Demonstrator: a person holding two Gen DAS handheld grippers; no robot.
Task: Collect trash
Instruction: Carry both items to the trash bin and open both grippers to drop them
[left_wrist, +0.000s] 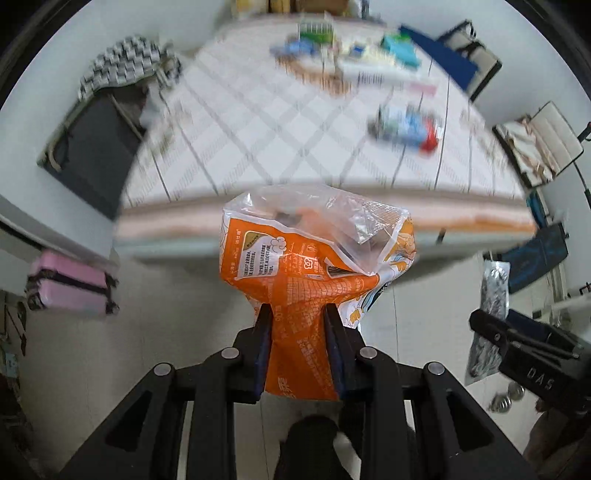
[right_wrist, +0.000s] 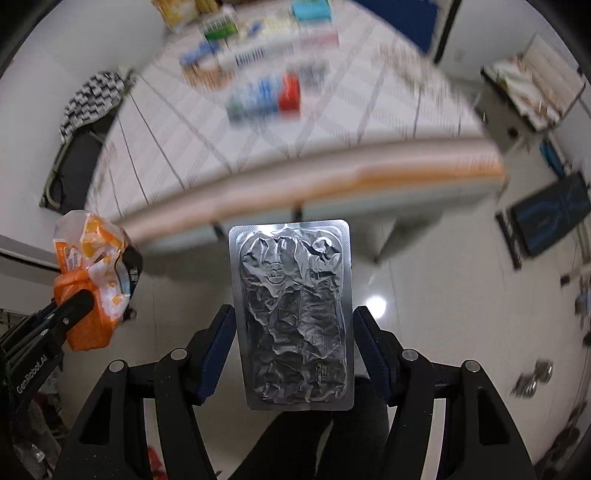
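My left gripper (left_wrist: 298, 314) is shut on an orange and clear plastic snack bag (left_wrist: 314, 254), held over the pale floor in front of the bed. The same orange snack bag (right_wrist: 88, 280) shows at the left of the right wrist view. My right gripper (right_wrist: 293, 317) is shut on a crumpled silver foil blister sheet (right_wrist: 291, 314), its pads pressing both long edges. That silver foil sheet (left_wrist: 487, 317) hangs at the right edge of the left wrist view, below the right gripper's fingers (left_wrist: 491, 328).
A bed with a white quilted mattress (left_wrist: 277, 122) fills the background, strewn with several blurred packets and boxes (left_wrist: 406, 125). A pink case (left_wrist: 70, 288) stands on the floor at the left. A dark mat (left_wrist: 88, 155) and a checkered cloth (left_wrist: 122, 62) lie beyond it.
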